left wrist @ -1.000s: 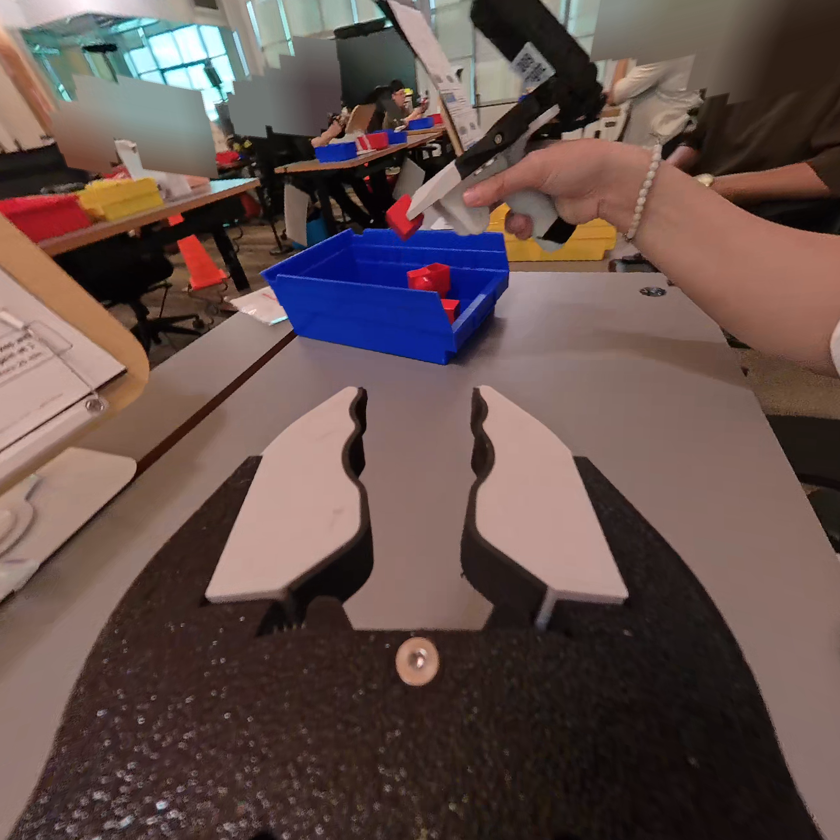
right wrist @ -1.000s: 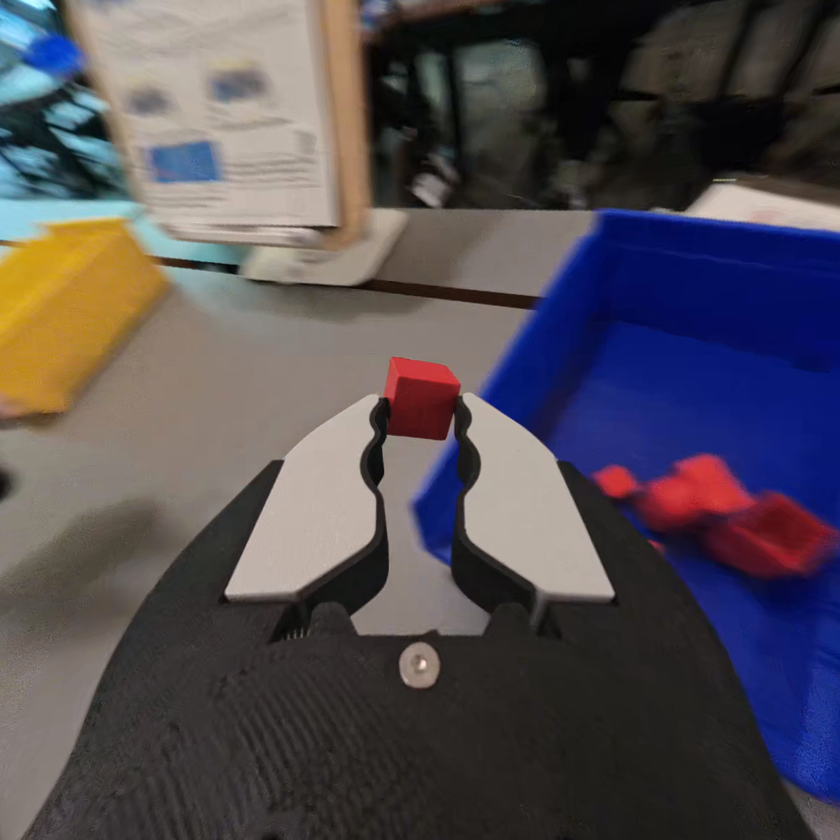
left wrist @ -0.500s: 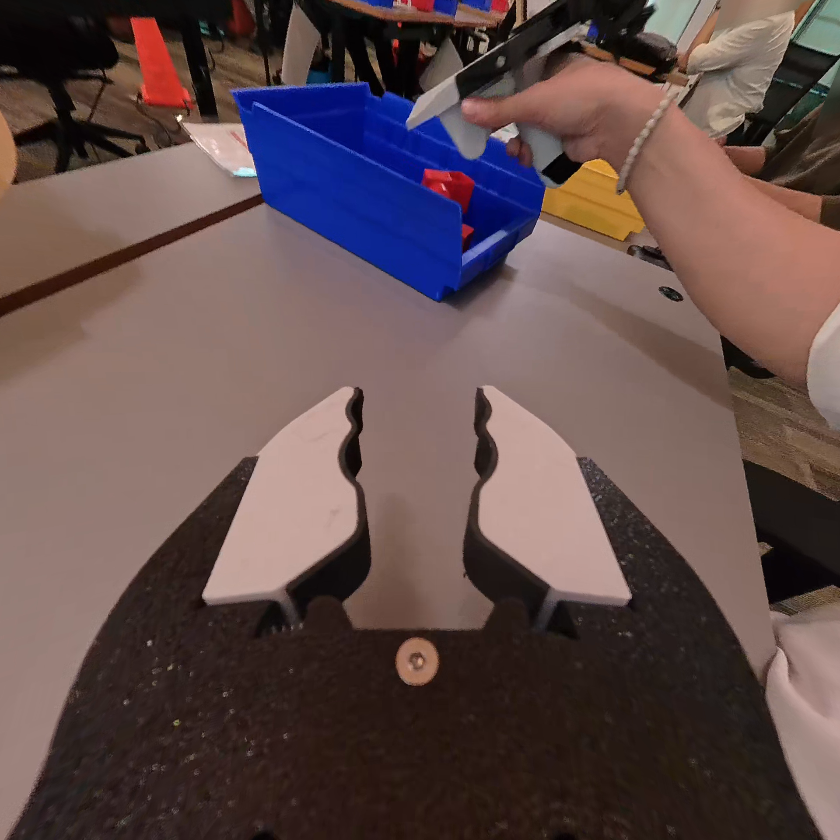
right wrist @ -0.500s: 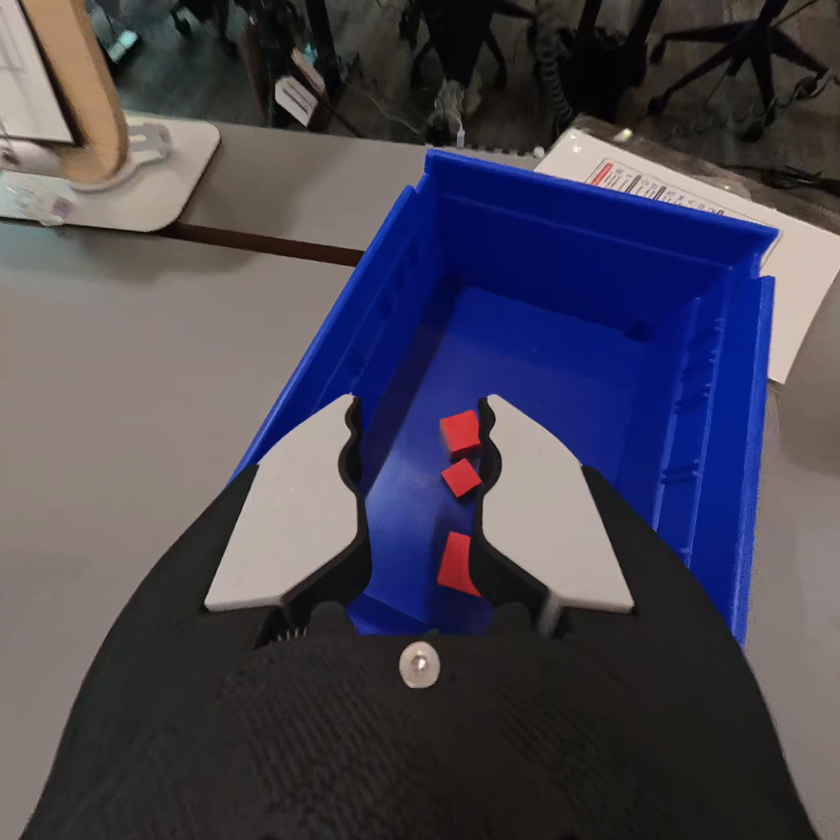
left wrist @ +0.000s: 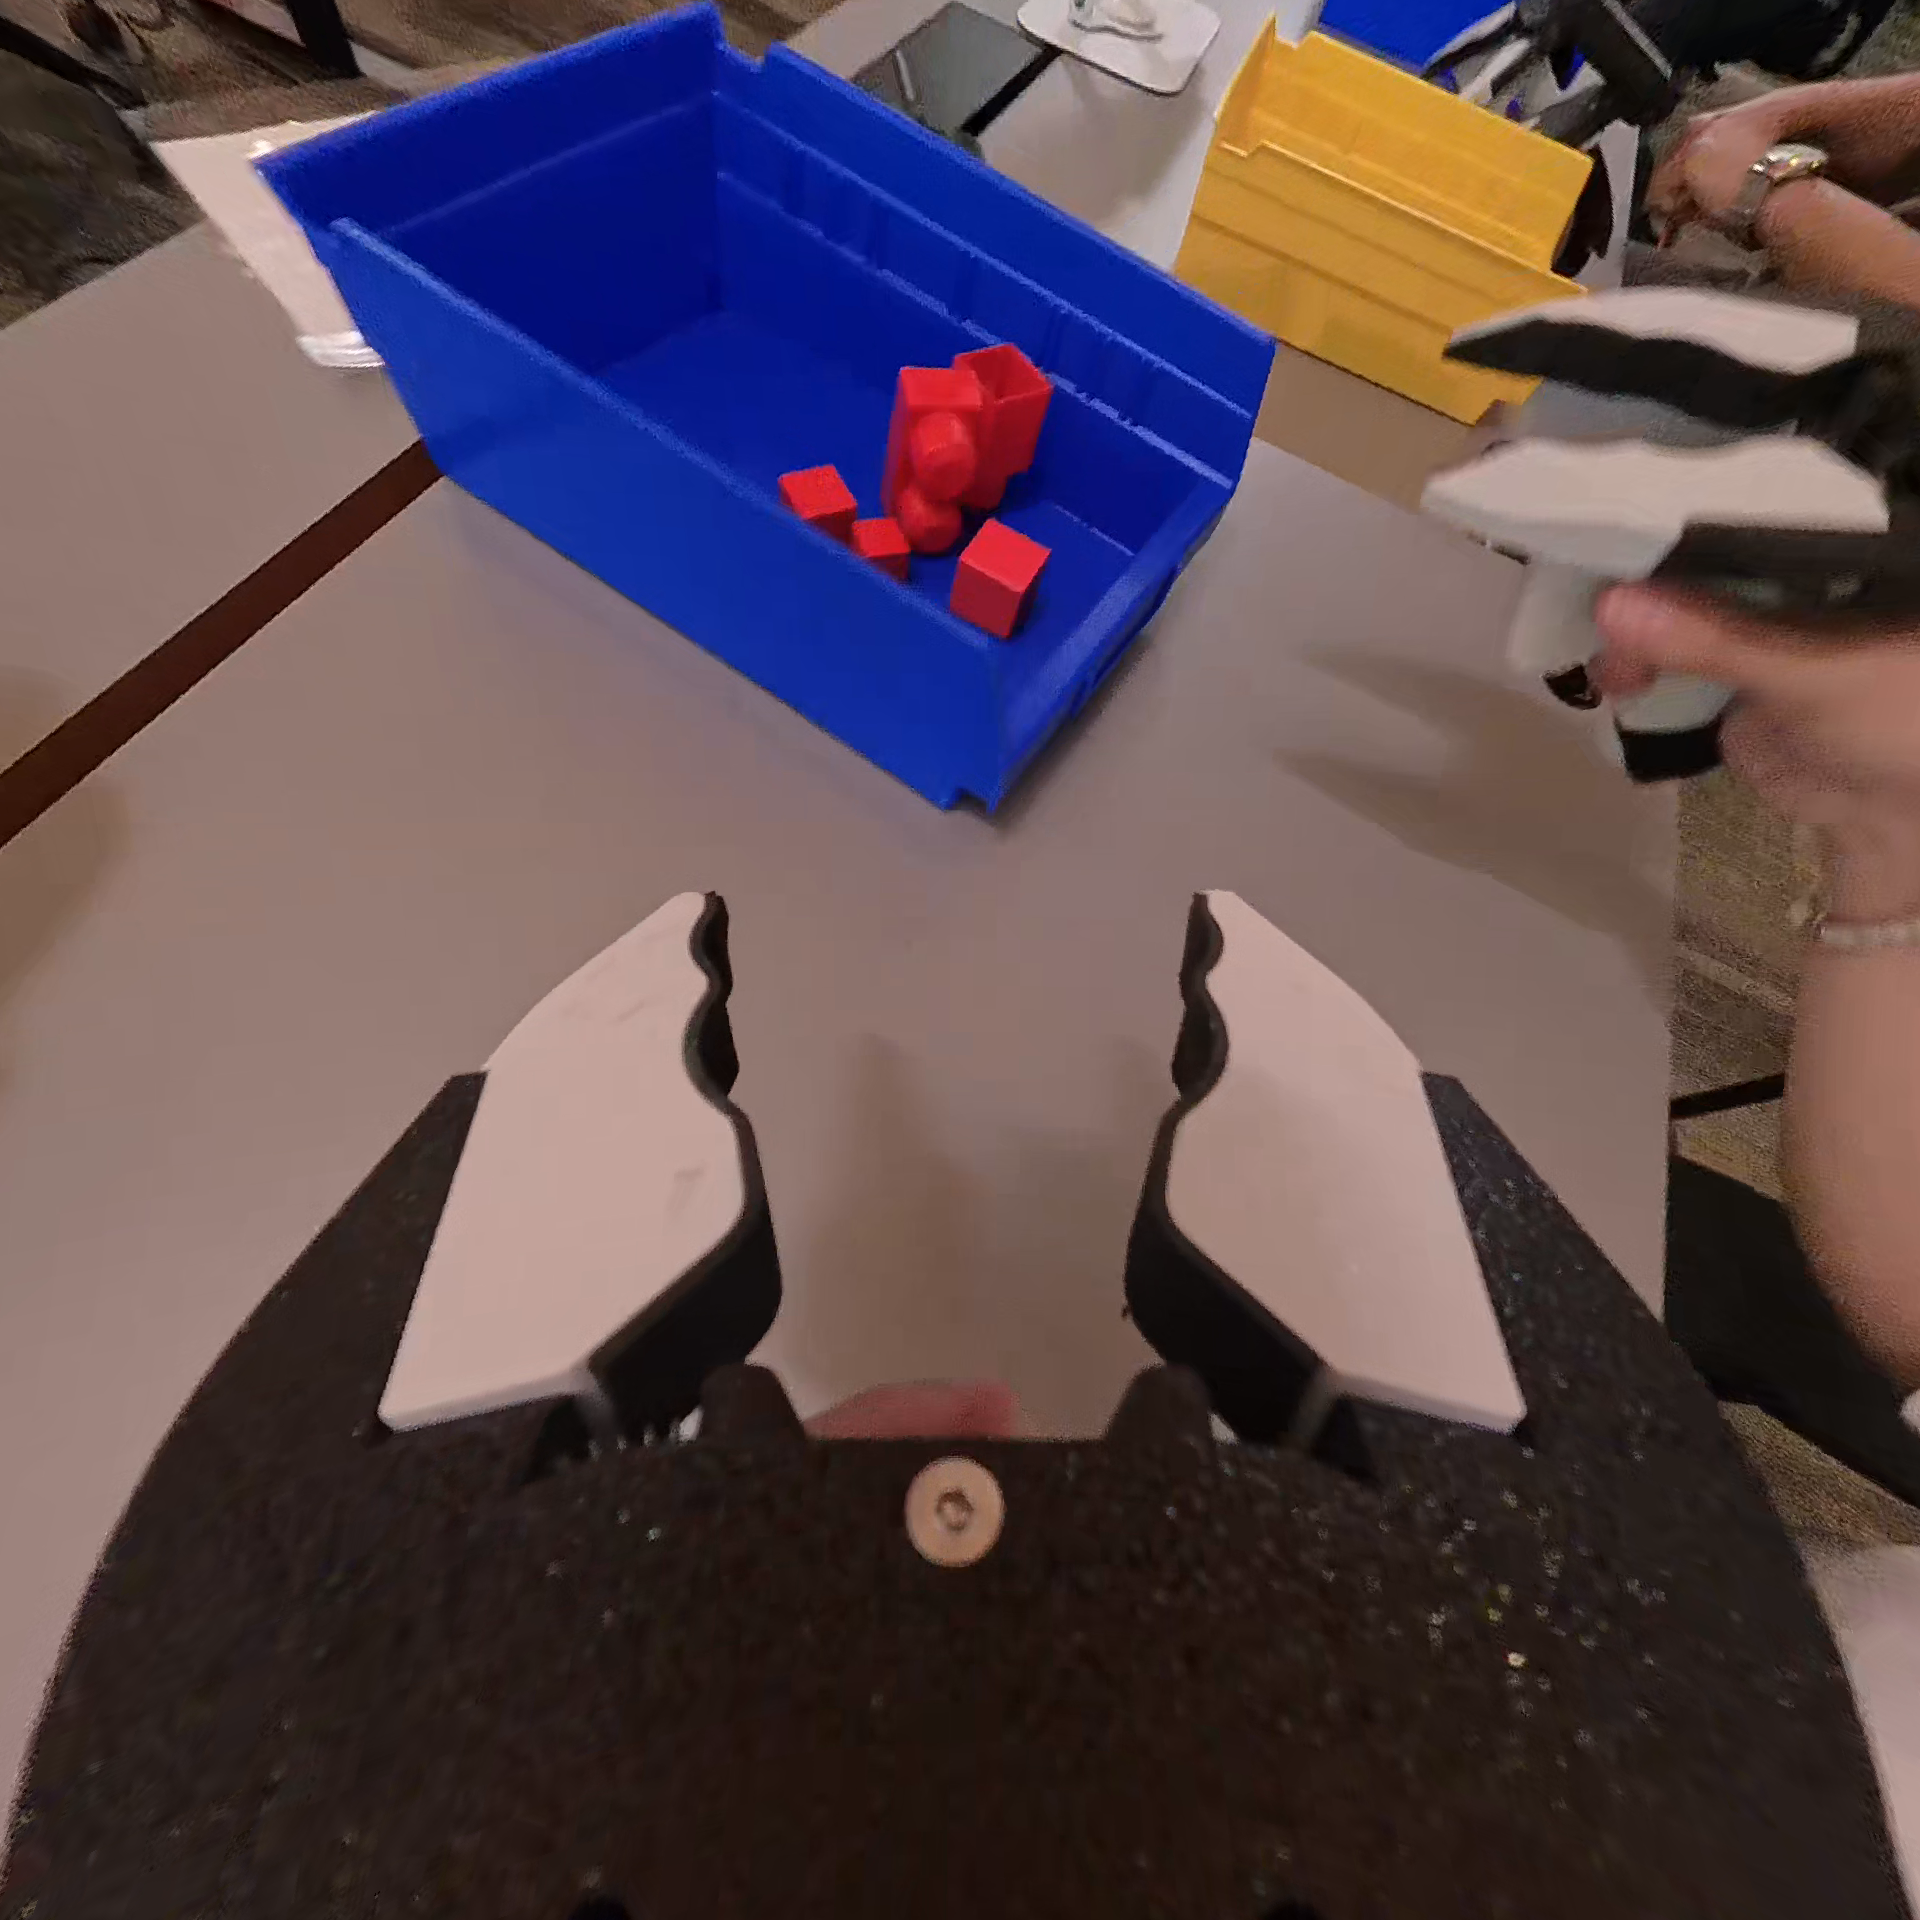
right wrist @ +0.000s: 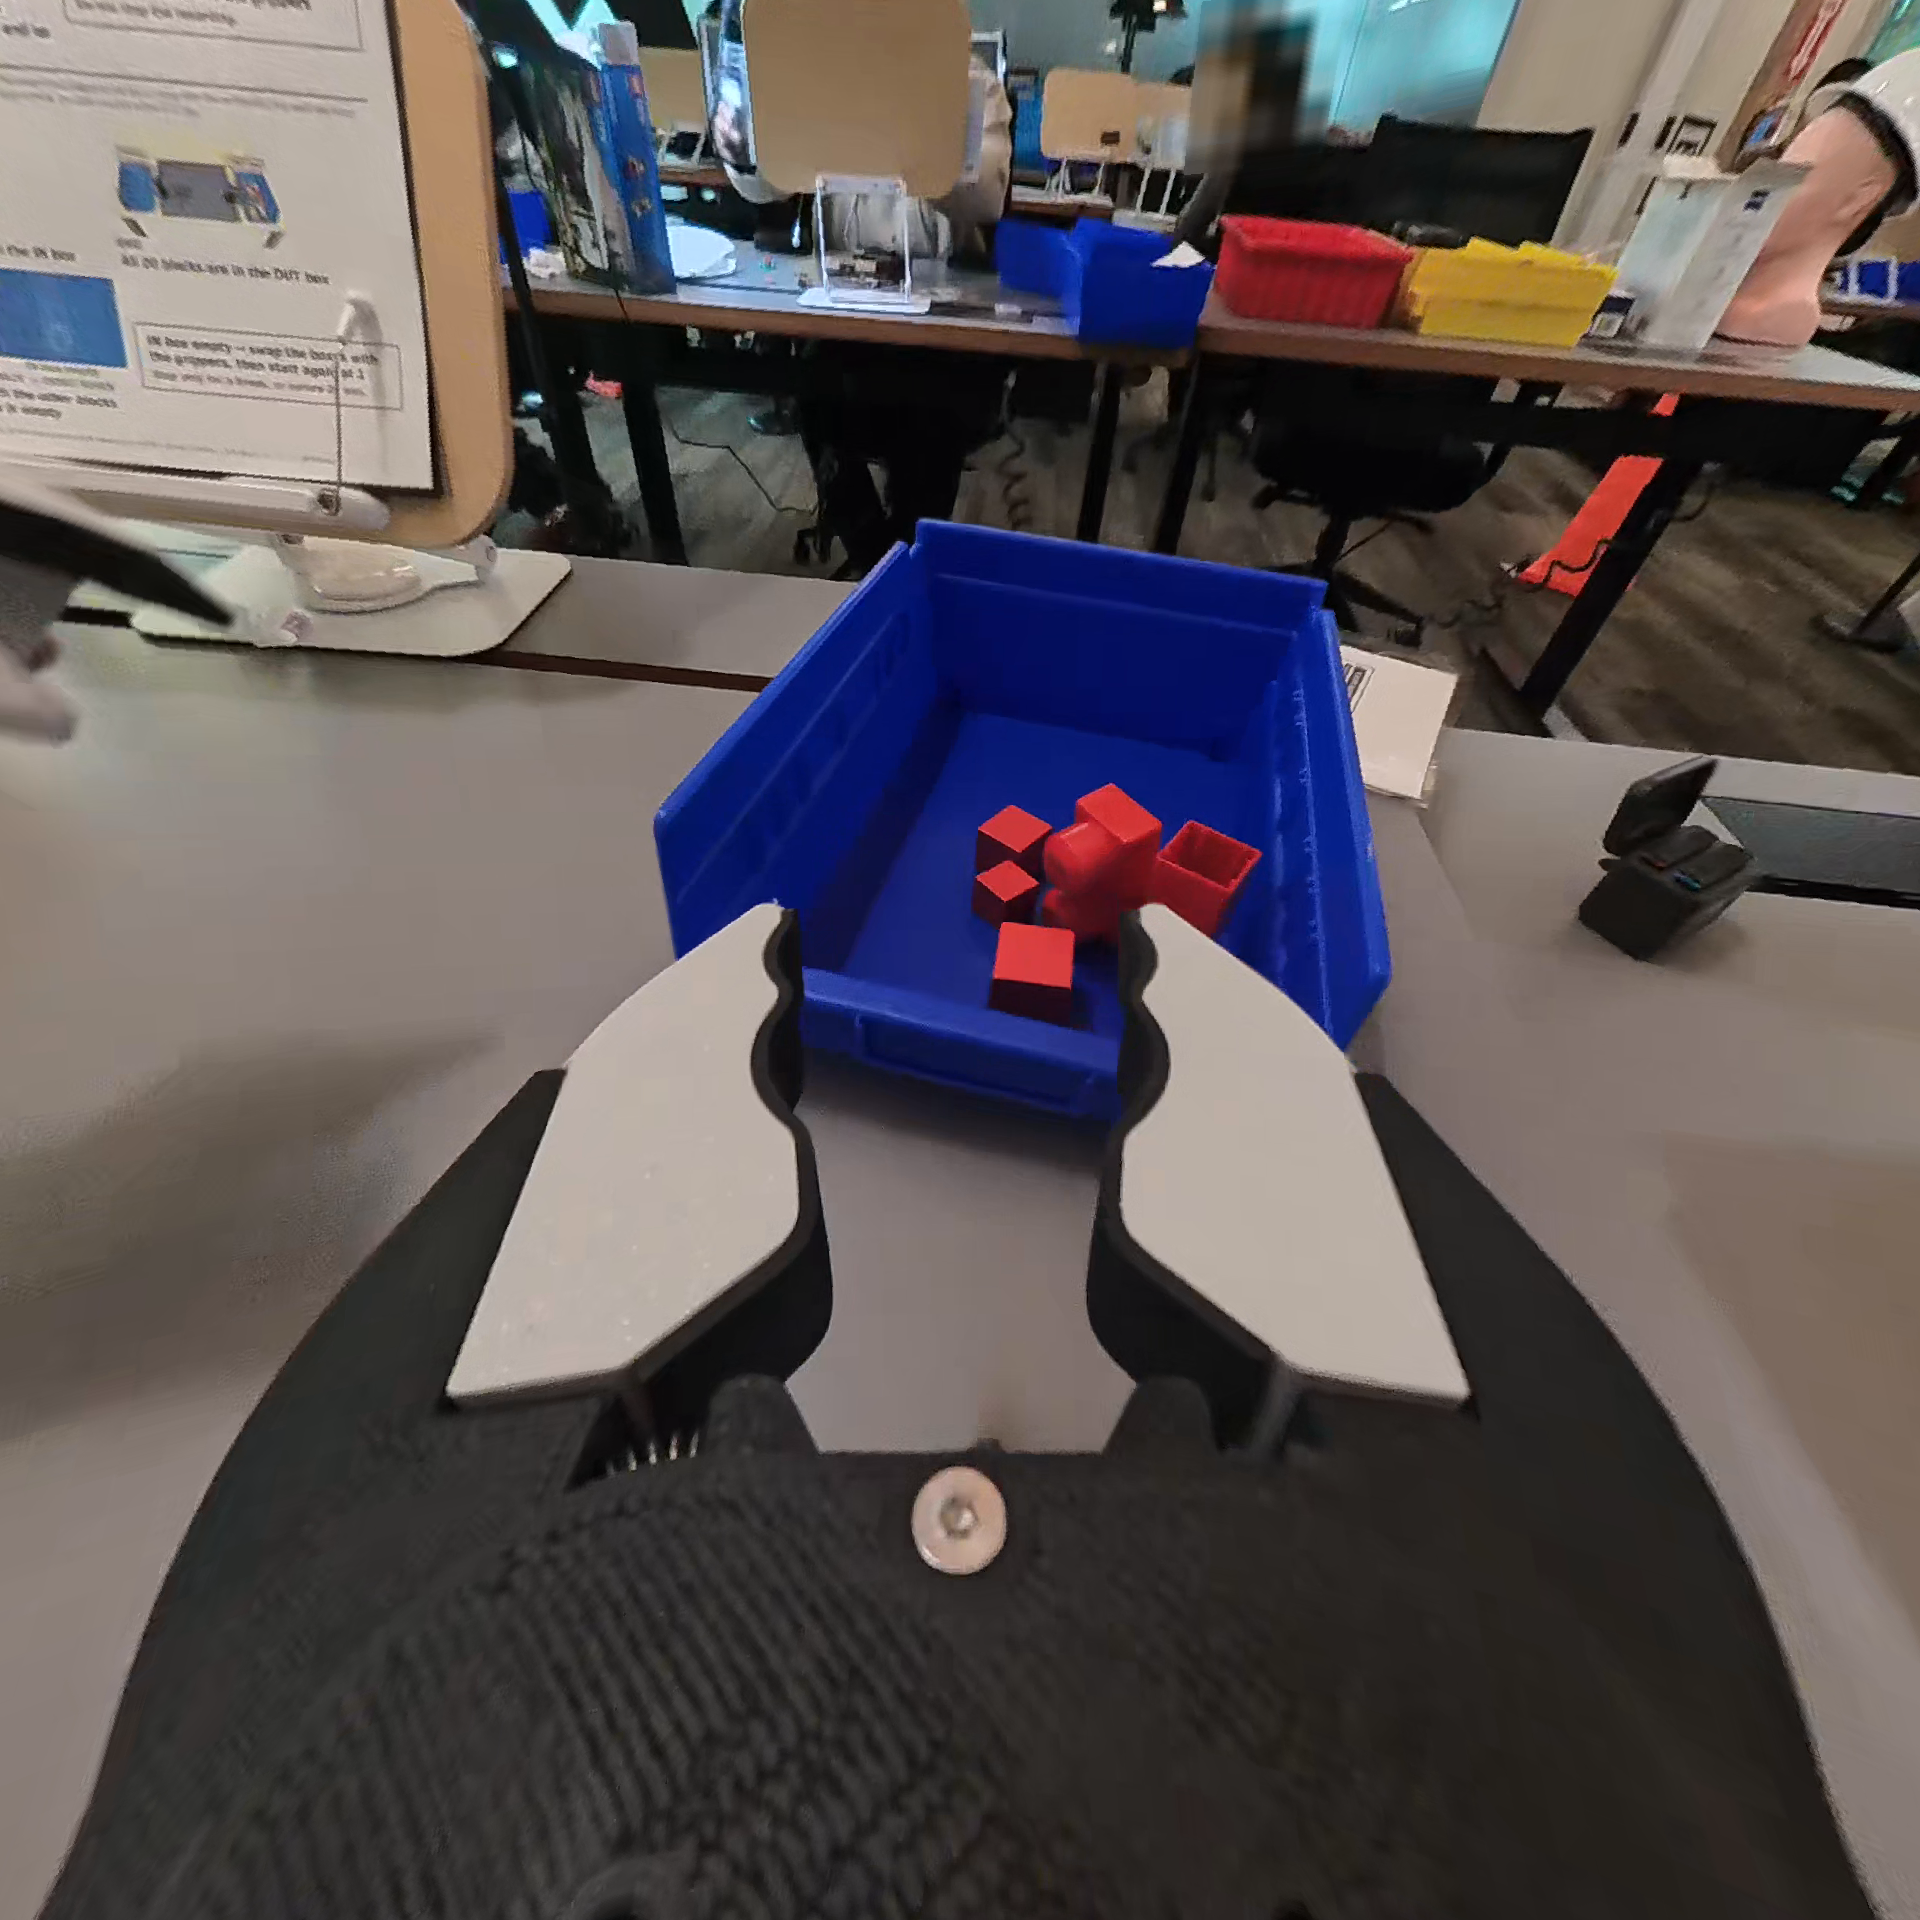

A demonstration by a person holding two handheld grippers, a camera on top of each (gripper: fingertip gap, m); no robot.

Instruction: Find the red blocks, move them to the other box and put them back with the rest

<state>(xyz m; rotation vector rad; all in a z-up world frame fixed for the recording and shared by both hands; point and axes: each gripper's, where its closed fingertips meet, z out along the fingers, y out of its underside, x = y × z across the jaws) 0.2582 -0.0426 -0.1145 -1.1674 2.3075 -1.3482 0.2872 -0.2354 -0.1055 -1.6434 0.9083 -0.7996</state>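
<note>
Several red blocks [right wrist: 1091, 883] beyond right hand-held gripper [right wrist: 961, 925]

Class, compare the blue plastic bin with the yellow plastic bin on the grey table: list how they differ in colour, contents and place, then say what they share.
The blue plastic bin holds red blocks; no contents show in the yellow plastic bin, whose inside is hidden in this view. The blue bin stands nearer the left gripper; the yellow bin stands behind it, farther right. Both are open-topped plastic bins resting on the grey table.

Bright even indoor light, soft shadows on the grey table [left wrist: 520, 831], wide-angle edge bending, motion-blurred margins.
</note>
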